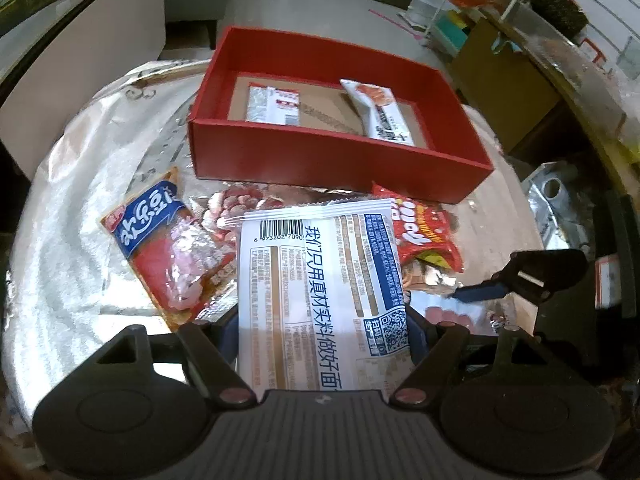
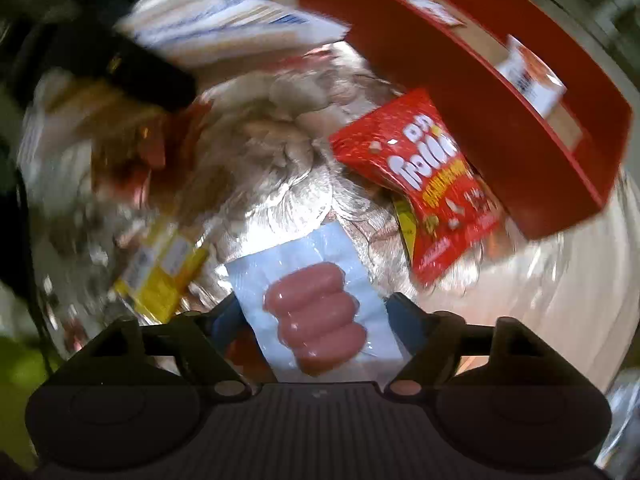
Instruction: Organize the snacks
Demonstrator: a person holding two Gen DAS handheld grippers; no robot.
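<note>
Two packets already lie in the red cardboard box [image 1: 340, 152], ahead of your left gripper [image 1: 322, 332], whose jaws clamp a flat white printed noodle packet [image 1: 316, 292]. Your right gripper [image 2: 316, 320] grips a clear vacuum-sealed sausage pack [image 2: 316, 316]. Glossy crinkly red snack bags [image 1: 424, 236] remain on the foil-covered table [image 1: 80, 208].

1. Box [image 1: 320, 160]: red walls, brown cardboard floor.
2. Noodle pack [image 1: 320, 292]: white, blue and tan panels, black barcode and QR code.
3. Chip bag [image 2: 432, 184]: red, white lettering, yellow accents.
4. Sausage pack [image 2: 316, 316]: pale blue-white film, pink sausages.
5. Pouch [image 1: 168, 248]: red, blue banner, white script.
6. Counter [image 1: 80, 208]: silver, crinkled foil-like sheen.
7. Fingers [image 1: 416, 336]: blue pads, black frame.
</note>
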